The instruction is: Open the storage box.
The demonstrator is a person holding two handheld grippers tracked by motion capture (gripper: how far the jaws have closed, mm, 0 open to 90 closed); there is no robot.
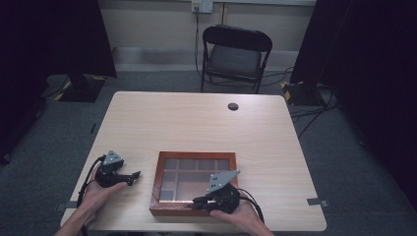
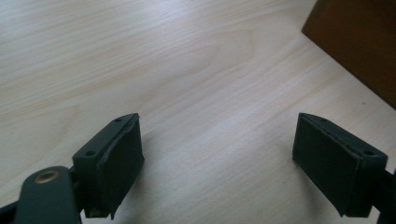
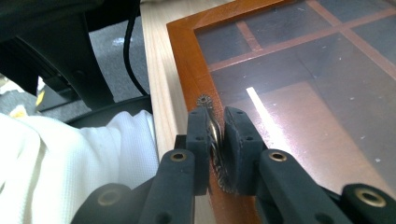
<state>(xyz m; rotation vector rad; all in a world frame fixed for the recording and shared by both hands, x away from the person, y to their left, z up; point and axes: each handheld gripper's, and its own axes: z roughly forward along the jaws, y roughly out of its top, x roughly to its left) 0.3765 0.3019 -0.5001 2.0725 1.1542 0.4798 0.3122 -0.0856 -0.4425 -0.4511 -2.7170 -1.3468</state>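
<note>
A: What sits at the centre of things?

B: A wooden box with a glass lid, lying flat on the desk near its front edge. Through the glass you can make out wooden dividers splitting the inside into compartments.

A: And the small metal piece at the lid's front rim?

B: That is a brass latch with a frilled edge. In the right gripper view it stands upright between the two pads, pinched from both sides.

A: So the right hand-held gripper is clamped on it?

B: Yes, its jaws are drawn together with only the latch between them. From above, it reaches over the box's front edge, with the person's right hand behind it.

A: The other one?

B: The left hand-held gripper rests on the bare desk to the left of the box, apart from it. Its jaws are spread wide with nothing between them, and a corner of the box shows at upper right in its view.

A: Anything farther off?

B: A white sleeve beside the desk edge, and a black folding chair beyond the far side.
</note>
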